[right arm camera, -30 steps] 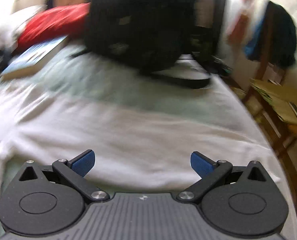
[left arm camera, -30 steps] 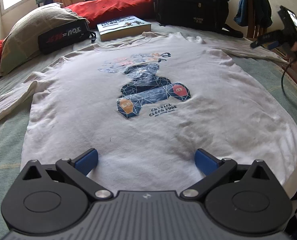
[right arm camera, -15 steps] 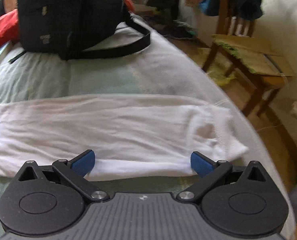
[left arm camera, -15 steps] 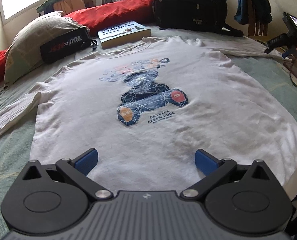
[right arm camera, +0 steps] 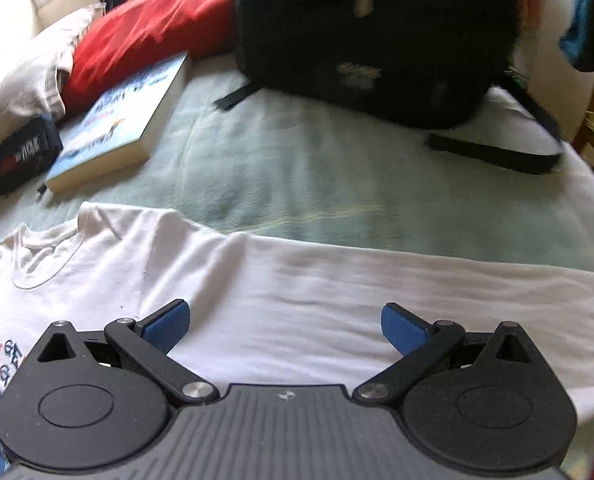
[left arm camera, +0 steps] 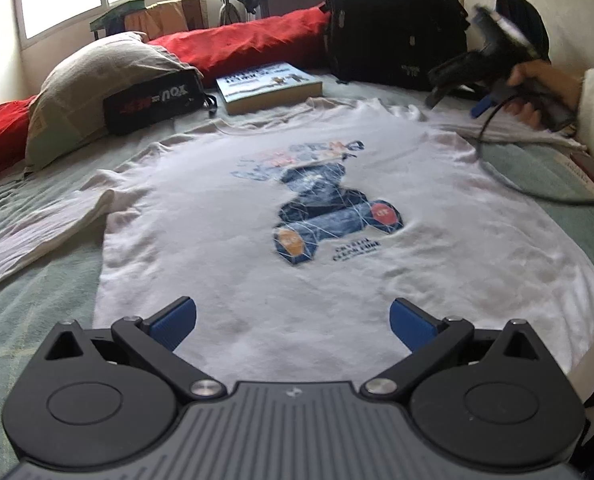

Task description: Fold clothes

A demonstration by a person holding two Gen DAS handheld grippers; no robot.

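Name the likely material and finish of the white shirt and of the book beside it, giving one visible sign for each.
White shirt: soft matte knit, probably cotton; it creases and has a ribbed collar. Book: paper pages in a thick cream block, with a printed cover, apparently card; its sheen is unclear.

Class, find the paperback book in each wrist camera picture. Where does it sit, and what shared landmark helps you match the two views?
Left wrist view: the book lies upper centre, just beyond the shirt's collar.
Right wrist view: the book lies at upper left, beyond the collar.
Shared landmark: the black backpack, to the book's right in both.
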